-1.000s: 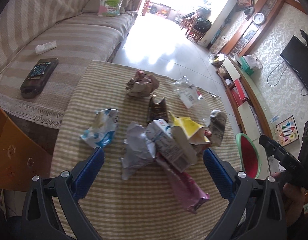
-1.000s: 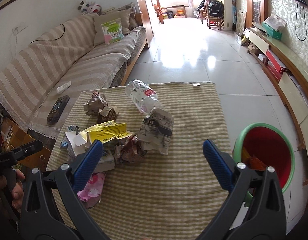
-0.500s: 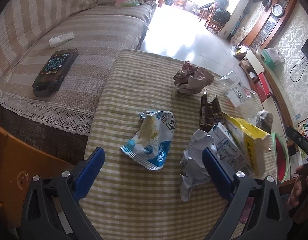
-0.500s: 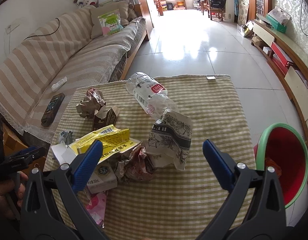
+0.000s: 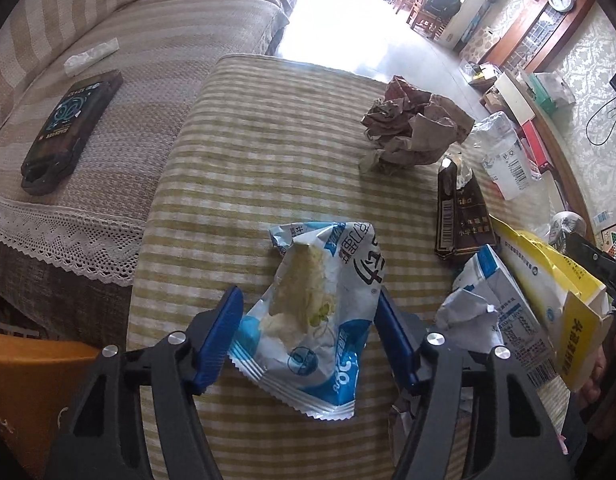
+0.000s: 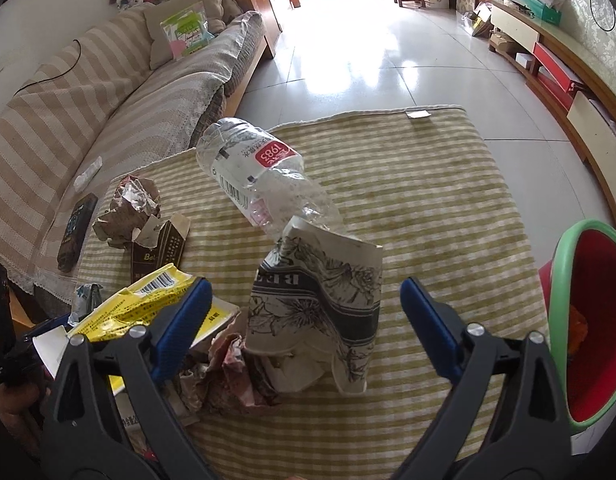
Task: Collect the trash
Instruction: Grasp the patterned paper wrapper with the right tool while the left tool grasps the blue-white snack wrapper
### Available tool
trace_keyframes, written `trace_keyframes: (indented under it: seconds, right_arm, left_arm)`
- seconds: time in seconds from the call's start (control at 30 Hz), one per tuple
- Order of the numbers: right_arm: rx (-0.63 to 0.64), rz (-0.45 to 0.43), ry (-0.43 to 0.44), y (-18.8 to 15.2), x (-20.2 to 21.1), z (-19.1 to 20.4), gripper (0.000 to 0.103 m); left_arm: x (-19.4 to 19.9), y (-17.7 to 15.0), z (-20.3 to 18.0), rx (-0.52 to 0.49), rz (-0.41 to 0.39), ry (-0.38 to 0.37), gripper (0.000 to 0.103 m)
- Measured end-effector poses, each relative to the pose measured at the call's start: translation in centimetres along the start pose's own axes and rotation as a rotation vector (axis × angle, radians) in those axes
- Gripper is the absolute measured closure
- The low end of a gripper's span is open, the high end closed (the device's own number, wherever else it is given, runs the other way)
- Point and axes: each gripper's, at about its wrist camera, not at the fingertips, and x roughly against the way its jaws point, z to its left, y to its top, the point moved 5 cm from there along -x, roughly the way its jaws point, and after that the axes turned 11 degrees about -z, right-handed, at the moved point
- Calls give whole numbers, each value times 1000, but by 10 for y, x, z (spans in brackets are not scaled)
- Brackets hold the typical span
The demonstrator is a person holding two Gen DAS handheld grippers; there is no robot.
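Note:
Trash lies on a table with a green-striped cloth (image 5: 248, 168). My left gripper (image 5: 309, 326) is open, its blue fingers on either side of a blue-and-white snack wrapper (image 5: 319, 312); contact is unclear. My right gripper (image 6: 306, 308) is open around a crushed floral paper cup (image 6: 319, 304). A clear plastic bottle (image 6: 260, 176) lies behind the cup. A yellow box (image 6: 148, 300), a brown carton (image 5: 461, 216) and crumpled brown paper (image 5: 411, 128) lie nearby. A red bin with a green rim (image 6: 587, 320) stands right of the table.
A striped sofa (image 5: 108, 60) runs along the left with a dark remote (image 5: 68, 120) and a white packet (image 5: 92, 56) on it. A low TV cabinet (image 6: 547, 60) lines the right wall. Tiled floor (image 6: 367, 60) lies beyond the table.
My left gripper swung left and down onto the blue-and-white wrapper, and its fingers have narrowed around it. My right gripper moved forward and down to the floral paper cup.

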Motion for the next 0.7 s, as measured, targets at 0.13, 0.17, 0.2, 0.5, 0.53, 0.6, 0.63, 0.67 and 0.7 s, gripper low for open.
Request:
trace_keyframes:
  seconds: [0.13, 0.17, 0.2, 0.5, 0.53, 0.6, 0.63, 0.67, 0.7]
  right_arm:
    - [-5, 25, 13, -3, -9, 0, 37]
    - [-8, 23, 14, -3, -9, 0, 37]
    - [-7, 20, 16, -3, -9, 0, 37]
    - [-2, -11, 42, 2, 7, 3, 38]
    - [0, -16, 45, 4, 10, 4, 38]
    - [2, -30, 49, 8, 17, 6, 38]
    - [4, -38, 52, 11, 22, 6, 38]
    - [6, -47, 54, 13, 27, 7, 38]
    - [10, -58, 55, 16, 32, 8, 38]
  left_arm:
    - [0, 1, 3, 7, -5, -1, 58]
    - [0, 1, 3, 9, -5, -11, 63]
    - [0, 1, 2, 8, -6, -21, 67]
    - [16, 3, -5, 10, -44, -34, 74]
    - [21, 4, -6, 14, -53, -31, 74]
    - [30, 7, -5, 19, -72, -27, 74]
    - [35, 9, -5, 18, -83, -24, 74]
    - [41, 12, -6, 18, -95, -20, 74]
    - [47, 15, -7, 19, -107, -18, 74]
